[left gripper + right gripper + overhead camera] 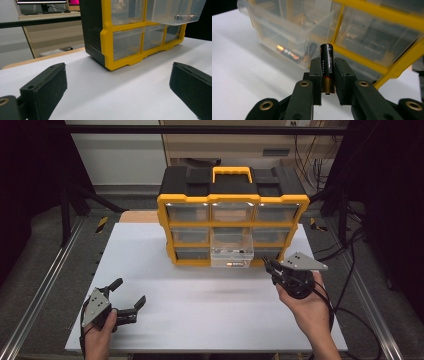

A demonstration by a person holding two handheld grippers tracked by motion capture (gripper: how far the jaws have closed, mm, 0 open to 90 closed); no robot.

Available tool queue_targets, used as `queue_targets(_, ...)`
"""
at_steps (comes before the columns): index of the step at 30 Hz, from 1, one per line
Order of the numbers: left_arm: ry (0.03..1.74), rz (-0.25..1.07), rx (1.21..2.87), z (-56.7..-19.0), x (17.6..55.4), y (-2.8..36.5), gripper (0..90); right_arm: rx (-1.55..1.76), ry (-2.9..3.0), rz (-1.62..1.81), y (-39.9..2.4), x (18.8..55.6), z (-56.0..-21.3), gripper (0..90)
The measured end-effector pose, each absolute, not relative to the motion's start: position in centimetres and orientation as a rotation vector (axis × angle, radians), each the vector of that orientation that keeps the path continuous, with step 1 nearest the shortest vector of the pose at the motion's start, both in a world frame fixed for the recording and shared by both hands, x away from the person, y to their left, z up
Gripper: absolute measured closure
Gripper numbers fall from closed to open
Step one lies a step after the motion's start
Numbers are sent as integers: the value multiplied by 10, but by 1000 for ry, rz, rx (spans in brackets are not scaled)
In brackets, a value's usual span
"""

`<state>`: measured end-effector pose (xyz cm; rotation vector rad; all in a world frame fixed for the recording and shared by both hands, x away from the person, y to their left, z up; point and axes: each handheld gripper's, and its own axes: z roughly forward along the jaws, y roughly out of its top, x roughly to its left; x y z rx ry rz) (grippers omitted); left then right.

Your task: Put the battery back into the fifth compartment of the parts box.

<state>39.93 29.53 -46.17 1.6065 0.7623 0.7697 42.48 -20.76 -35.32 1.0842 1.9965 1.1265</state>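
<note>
At seven o'clock on the white tabletop (200, 305), the left tool (129, 301) rests with jaws spread, empty. At four o'clock the right tool (328, 65) pinches a black cylindrical battery (327, 62) upright. The carrying step seems in hand; next, likely lift it over the pulled-out clear plastic drawer (231, 251) of the yellow-and-black organiser (232, 199) at twelve o'clock.

one organizer (233, 200), nine drawers, two grippers

battery (327, 67): glossy black casing is shining
drawer (231, 250): clear smooth plastic
table (200, 310): matt white
</note>
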Motion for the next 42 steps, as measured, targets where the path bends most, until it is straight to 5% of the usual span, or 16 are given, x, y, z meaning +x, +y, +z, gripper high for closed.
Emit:
queue_targets(17, 762, 770, 1607, -462, 400, 296, 13, 938, 1953, 1138, -184, 443, -285, 768)
queue_targets(42, 770, 771, 1587, -461, 400, 299, 10, 924, 2058, 1189, -151, 476, -284, 768)
